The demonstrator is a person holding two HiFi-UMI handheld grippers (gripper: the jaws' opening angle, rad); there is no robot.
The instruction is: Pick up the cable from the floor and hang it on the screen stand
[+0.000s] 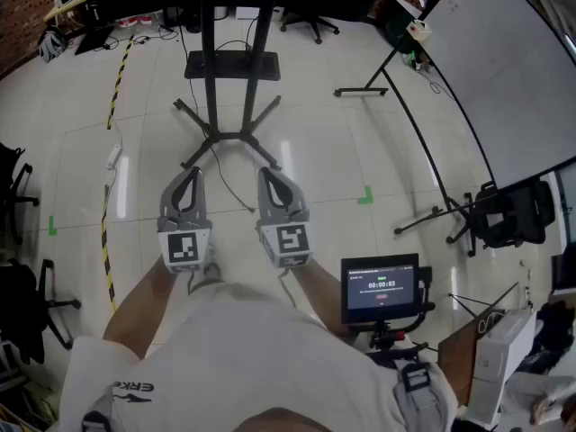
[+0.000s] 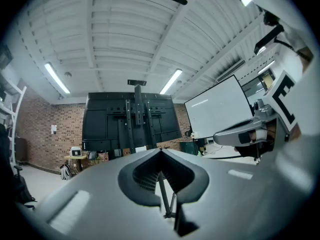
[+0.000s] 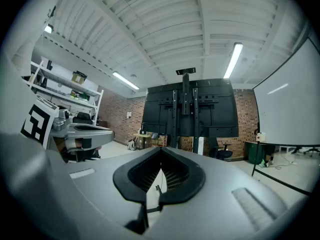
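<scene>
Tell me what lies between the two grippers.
Head view: a thin dark cable lies on the floor tiles between left gripper and right gripper.

The head view is looking steeply down from above, catching the screen stand [image 1: 230, 137] at upper centre. Both gripper views are facing forward along their own jaws, sharing that stand mid-frame, well ahead.

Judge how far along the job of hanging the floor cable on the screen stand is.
Done: nothing. The cable lies on the floor near the feet of the stand.
In hand: nothing. The left tongs and right tongs are shut and empty, held side by side short of the stand.
Left: grasp the cable, lift it and hang it on the stand.
</scene>
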